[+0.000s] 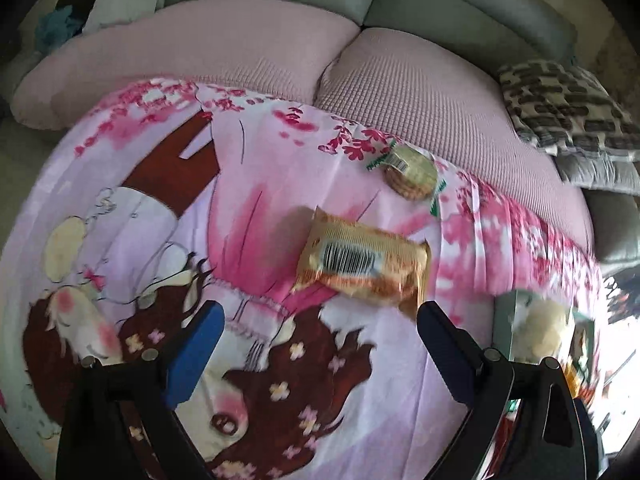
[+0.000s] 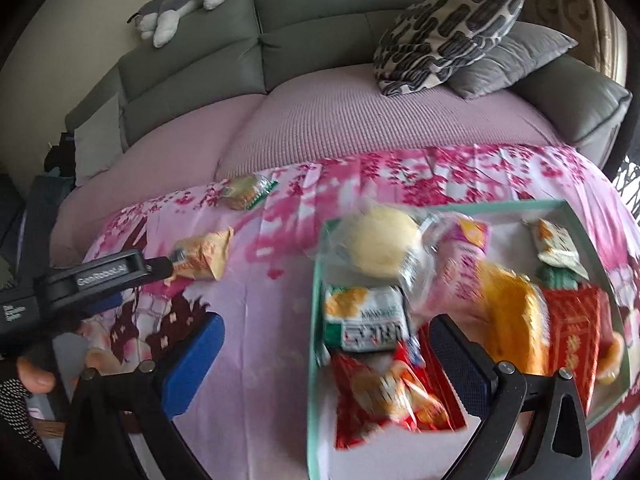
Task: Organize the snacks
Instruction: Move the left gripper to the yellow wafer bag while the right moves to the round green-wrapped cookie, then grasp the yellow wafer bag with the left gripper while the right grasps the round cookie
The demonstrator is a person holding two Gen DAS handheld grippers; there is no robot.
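An orange snack packet [image 1: 362, 262] with a barcode lies on the pink printed cloth [image 1: 248, 184], just beyond my open, empty left gripper [image 1: 320, 320]. A clear-wrapped biscuit pack [image 1: 410, 172] with green ends lies farther back. In the right wrist view both show at left, the orange packet [image 2: 206, 258] and the biscuit pack [image 2: 244, 192], with the left gripper [image 2: 160, 268] beside the orange packet. My right gripper [image 2: 326, 334] is open and empty above the pale green tray [image 2: 316, 280], which holds several snack packs and a round pale bun [image 2: 382, 240].
The cloth covers a low surface in front of a grey sofa [image 2: 320, 40] with a pink seat cover [image 2: 360, 120]. Patterned and grey cushions [image 2: 452, 36] sit at the right. A plush cat [image 2: 188, 0] lies on the sofa back. The tray's corner shows in the left wrist view [image 1: 504, 320].
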